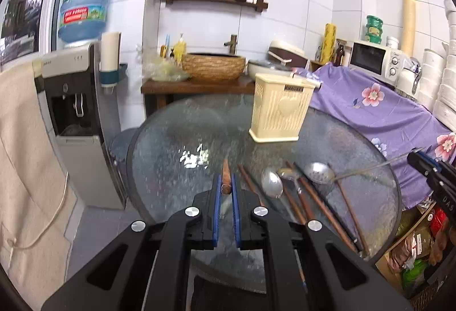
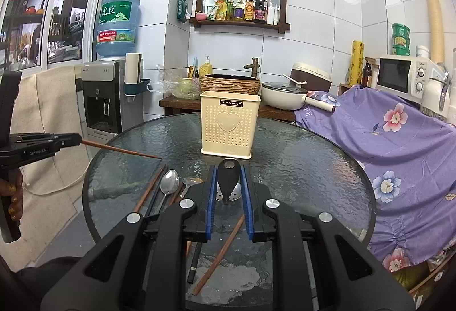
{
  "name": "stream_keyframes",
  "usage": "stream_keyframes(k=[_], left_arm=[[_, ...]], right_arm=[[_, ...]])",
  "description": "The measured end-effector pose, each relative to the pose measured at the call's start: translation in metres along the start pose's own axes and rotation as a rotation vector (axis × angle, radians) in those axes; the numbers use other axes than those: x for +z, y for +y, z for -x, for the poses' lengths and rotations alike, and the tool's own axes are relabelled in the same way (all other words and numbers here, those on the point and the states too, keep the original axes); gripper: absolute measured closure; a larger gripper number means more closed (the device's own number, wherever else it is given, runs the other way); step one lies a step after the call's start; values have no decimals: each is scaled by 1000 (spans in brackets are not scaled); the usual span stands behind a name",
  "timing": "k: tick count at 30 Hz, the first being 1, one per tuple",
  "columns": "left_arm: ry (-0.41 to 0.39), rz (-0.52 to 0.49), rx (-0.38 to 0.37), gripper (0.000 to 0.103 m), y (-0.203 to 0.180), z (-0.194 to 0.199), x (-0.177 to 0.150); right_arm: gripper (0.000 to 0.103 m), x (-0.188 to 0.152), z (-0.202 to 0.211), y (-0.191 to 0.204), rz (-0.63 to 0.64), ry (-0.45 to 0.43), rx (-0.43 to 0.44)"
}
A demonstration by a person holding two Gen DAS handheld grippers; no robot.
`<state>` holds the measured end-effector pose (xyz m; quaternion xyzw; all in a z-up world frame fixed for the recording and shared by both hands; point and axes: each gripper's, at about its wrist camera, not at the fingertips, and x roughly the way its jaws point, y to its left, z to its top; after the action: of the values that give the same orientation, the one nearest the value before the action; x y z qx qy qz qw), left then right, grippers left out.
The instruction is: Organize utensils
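Note:
A cream plastic utensil holder [image 1: 280,111] [image 2: 230,125] stands upright at the far side of the round glass table [image 1: 176,140] [image 2: 313,174]. My left gripper [image 1: 226,182] [image 2: 75,139] is shut on a brown chopstick [image 1: 226,178] [image 2: 122,150], held above the table's left part. My right gripper [image 2: 228,182] [image 1: 419,158] is shut on the black handle [image 2: 228,177] of a slotted metal ladle [image 1: 319,172], whose bowl rests on the glass. A metal spoon [image 1: 272,184] [image 2: 169,182], a second spoon [image 1: 287,172] and several brown chopsticks [image 1: 322,205] [image 2: 148,191] lie on the table.
A purple flowered cloth [image 2: 399,140] covers the counter on the right, with a microwave [image 2: 404,77] on it. A water dispenser [image 2: 105,100] stands at the left. A wooden stand with a woven basin [image 2: 230,84] and a pan [image 2: 282,97] is behind the table.

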<state>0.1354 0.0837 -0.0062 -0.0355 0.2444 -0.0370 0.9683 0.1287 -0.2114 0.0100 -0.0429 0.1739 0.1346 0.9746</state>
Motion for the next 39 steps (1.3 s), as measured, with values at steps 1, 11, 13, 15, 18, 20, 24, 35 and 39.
stream_keyframes(k=[1,11,13,15,18,20,24,35,39], left_arm=[[-7,-9,-1,96,-2,0,4],[-10,6,-47,96,-5,-7,35],[5,25,-72,96,-4,-10,41],[5,19,-76,96,-6,-12,48],[5,5,-86,96,-10,-14,56],[12,3,-97,96,-10,-17,61],[19,-10,-115,96,-15,-20,73],[42,-63,-160,96,-22,-35,108],[61,-57,-184,96,-21,-44,123]], right_arm=[[86,2,-1,-1,-4,3,2],[86,21,-13,-14,-40,44,25],[86,25,-16,-17,-44,54,28],[86,28,-18,-19,-44,60,29],[86,34,-22,-21,-47,69,36],[86,38,-24,-22,-44,75,38],[86,49,-29,-25,-49,90,51],[86,81,-54,-41,-57,163,96],[86,96,-66,-47,-58,193,118]])
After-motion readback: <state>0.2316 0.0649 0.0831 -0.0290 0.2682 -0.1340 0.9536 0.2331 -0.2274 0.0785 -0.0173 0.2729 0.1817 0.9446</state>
